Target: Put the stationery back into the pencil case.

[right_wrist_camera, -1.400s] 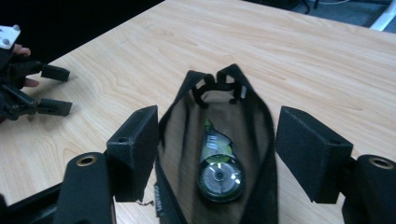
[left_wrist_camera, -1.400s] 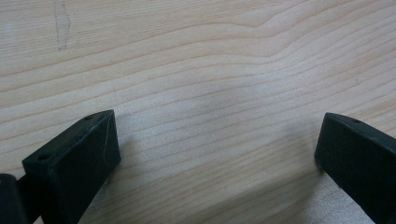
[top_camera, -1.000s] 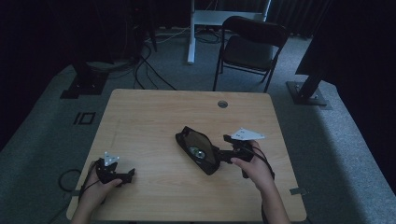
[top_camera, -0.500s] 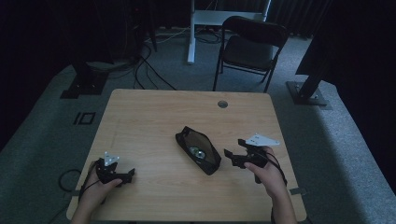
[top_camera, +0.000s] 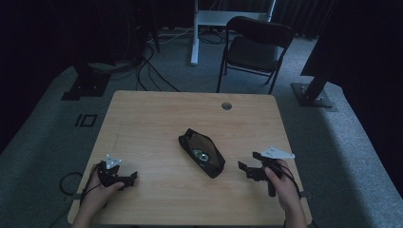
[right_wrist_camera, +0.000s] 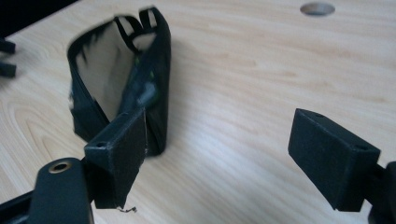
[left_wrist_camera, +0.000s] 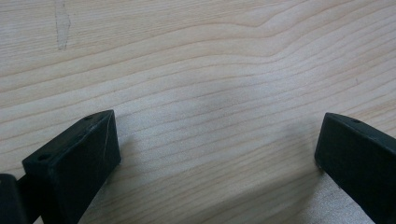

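We have just let go of the open black fabric pouch (top_camera: 201, 153), our right gripper (top_camera: 248, 169) drawn back with its fingers (right_wrist_camera: 332, 158) spread and empty, the left gripper (top_camera: 129, 178) spread too.

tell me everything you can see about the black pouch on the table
The black soft fabric pouch lies near the middle of the light wooden table, set diagonally in the high view. It is long and narrow, its mouth gaping open, with something small, round and greenish inside. In the right gripper view its rim looks limp, with small loops at the far end. Nothing grips it: the right gripper sits beside it, jaws wide, having just been opening, with nothing between them.
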### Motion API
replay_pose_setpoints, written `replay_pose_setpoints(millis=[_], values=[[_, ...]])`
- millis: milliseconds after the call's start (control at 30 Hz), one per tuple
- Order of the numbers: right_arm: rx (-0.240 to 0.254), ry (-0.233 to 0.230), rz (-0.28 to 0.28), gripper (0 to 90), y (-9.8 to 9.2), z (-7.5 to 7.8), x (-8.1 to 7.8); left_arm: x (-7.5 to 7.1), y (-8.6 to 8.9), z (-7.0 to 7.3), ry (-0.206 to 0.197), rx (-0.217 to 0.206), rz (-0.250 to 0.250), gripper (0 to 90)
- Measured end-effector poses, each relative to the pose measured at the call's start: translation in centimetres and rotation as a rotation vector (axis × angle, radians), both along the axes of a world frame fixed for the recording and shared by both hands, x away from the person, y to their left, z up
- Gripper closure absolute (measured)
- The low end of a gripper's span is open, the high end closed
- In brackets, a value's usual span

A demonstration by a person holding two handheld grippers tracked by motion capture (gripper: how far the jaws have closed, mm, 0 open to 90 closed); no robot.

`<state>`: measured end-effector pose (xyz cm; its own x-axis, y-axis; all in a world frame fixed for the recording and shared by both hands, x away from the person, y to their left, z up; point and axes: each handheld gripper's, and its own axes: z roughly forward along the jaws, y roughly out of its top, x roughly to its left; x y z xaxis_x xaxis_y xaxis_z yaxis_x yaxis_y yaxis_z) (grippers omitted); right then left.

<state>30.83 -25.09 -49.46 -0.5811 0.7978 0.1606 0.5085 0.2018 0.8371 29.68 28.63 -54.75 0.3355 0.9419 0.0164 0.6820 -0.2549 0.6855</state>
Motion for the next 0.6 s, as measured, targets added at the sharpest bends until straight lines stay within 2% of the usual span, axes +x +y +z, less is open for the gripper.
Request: replay_pose_setpoints(millis=[167,233,267,400,467,500,600], values=[[-0.013,0.018,-0.003,18.9,-0.7,-1.1,-0.3,0.0,0.0,0.0,0.0,0.0,0.0,0.2],[-0.046,0.035,-0.026,18.9,-1.2,-2.0,-0.4,0.0,0.0,0.0,0.0,0.0,0.0,0.2],[-0.046,0.035,-0.026,18.9,-1.2,-2.0,-0.4,0.0,0.0,0.0,0.0,0.0,0.0,0.2],[-0.144,0.046,0.033,13.8,-1.5,-3.0,-0.7,0.0,0.0,0.0,0.0,0.0,0.0,0.2],[-0.142,0.051,0.023,13.8,-1.5,-3.2,-0.7,0.0,0.0,0.0,0.0,0.0,0.0,0.2],[-0.117,0.069,-0.005,13.9,-1.7,-3.7,-0.8,0.0,0.0,0.0,0.0,0.0,0.0,0.2],[-0.138,0.079,-0.023,13.9,-2.0,-4.1,-0.8,0.0,0.0,0.0,0.0,0.0,0.0,0.2]])
